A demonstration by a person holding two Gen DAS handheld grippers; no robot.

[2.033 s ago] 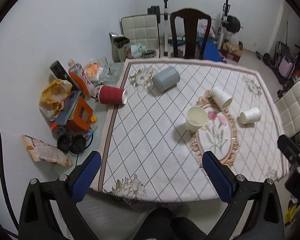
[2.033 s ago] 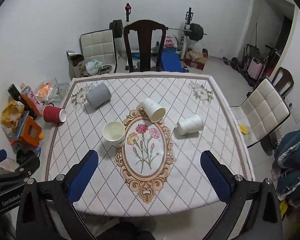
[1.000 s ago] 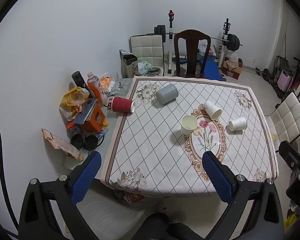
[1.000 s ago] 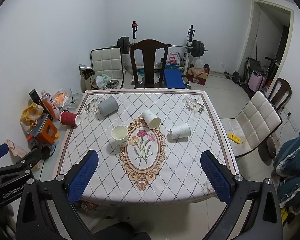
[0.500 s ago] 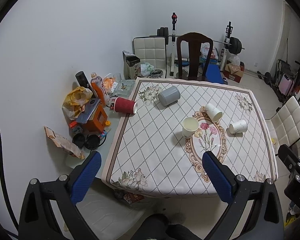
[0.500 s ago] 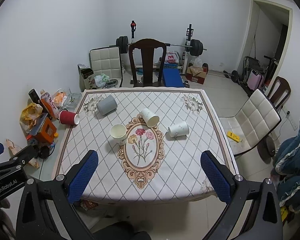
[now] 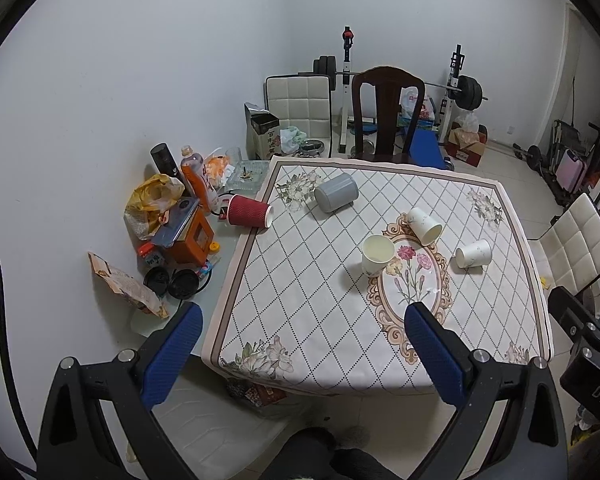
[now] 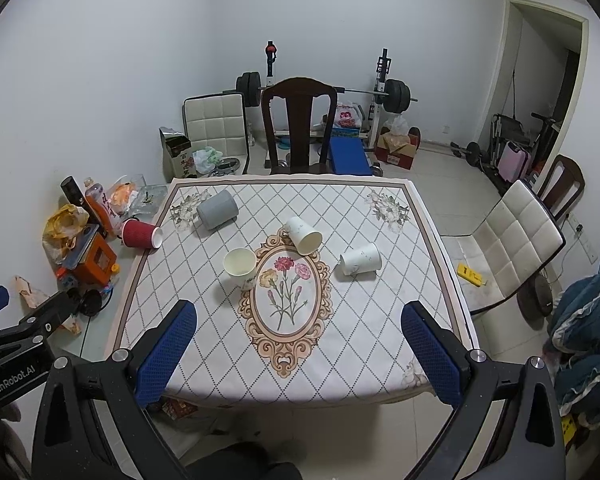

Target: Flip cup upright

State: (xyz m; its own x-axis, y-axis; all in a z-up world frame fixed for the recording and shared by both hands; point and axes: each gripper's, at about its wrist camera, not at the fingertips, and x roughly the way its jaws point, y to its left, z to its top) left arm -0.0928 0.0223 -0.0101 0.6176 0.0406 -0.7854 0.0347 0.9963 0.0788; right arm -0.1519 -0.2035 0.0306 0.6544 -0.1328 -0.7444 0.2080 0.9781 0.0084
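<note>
Several cups are on the patterned tablecloth (image 8: 340,340). A cream cup (image 8: 240,266) (image 7: 376,255) stands upright near the middle. A white cup (image 8: 305,235) (image 7: 424,220) lies tilted on its side beyond it. Another white cup (image 8: 360,260) (image 7: 473,253) lies on its side to the right. A grey cup (image 8: 217,210) (image 7: 336,197) lies on its side at the far left. A red ribbed cup (image 8: 141,233) (image 7: 249,211) lies on its side at the table's left edge. My left gripper (image 7: 300,322) and right gripper (image 8: 299,322) are open, empty, held high above the near edge.
A dark wooden chair (image 8: 298,120) stands at the table's far side, a white padded chair (image 8: 516,236) at the right. Bottles, bags and an orange box (image 8: 96,258) clutter the glass ledge on the left. Weights and a bench stand behind.
Both grippers pulled back and up from the table until half a second ago, then came slightly closer. The cups have not moved.
</note>
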